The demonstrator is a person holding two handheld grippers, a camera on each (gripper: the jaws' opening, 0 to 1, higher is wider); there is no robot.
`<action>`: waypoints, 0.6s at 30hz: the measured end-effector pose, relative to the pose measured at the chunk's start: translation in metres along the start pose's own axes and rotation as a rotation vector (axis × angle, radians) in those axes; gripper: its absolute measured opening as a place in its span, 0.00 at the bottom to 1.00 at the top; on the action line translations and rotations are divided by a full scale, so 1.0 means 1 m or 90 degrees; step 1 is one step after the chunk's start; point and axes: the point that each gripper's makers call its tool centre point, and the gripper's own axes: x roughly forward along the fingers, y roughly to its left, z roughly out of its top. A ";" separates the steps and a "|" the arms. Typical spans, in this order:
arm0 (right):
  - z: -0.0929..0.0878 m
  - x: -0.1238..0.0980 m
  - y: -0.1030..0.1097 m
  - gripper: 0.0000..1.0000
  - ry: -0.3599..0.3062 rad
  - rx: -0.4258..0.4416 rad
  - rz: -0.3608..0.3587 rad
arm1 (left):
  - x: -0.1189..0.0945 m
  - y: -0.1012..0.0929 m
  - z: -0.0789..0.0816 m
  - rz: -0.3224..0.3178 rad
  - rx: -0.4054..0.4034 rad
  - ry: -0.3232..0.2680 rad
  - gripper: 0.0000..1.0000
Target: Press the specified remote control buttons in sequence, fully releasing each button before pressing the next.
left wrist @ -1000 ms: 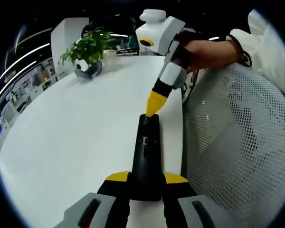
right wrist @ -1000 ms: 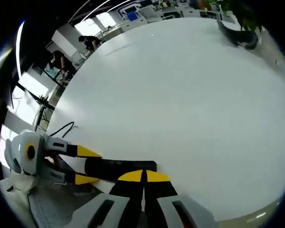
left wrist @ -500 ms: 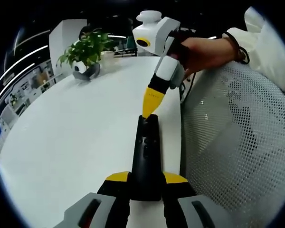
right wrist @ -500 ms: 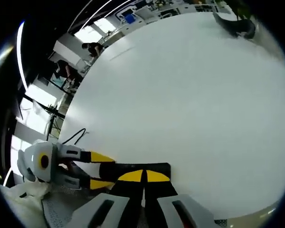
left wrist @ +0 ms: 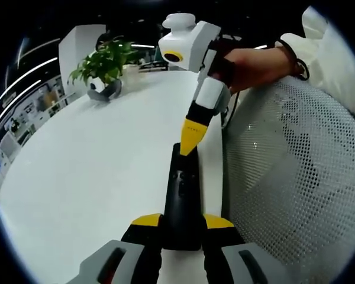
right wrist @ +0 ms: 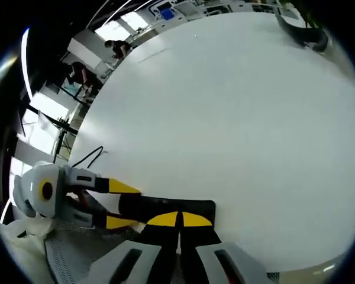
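Left gripper view first: my left claw is clamped on the near end of the slim black remote control, yellow tips hugging both sides, and the remote runs straight out ahead over the round white counter. My right claw comes down from above, its yellow jaws pressed together, the tip touching the remote's far end. My hand grips it, with a white mesh chair back on the right. Farther off, a green potted plant stands on the counter. Right gripper view: the right claw sits together on the remote, and my left claw holds it from the left.
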 end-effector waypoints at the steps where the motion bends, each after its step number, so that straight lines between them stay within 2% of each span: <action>1: 0.000 0.000 -0.001 0.00 0.000 -0.001 0.000 | 0.000 0.000 0.000 0.000 0.000 0.000 0.25; 7: -0.001 0.001 0.001 0.00 0.002 -0.036 -0.015 | 0.000 0.000 0.000 -0.002 0.001 -0.001 0.25; 18: 0.000 0.000 0.002 0.00 0.006 -0.016 -0.006 | 0.000 -0.001 0.000 -0.005 0.004 -0.003 0.25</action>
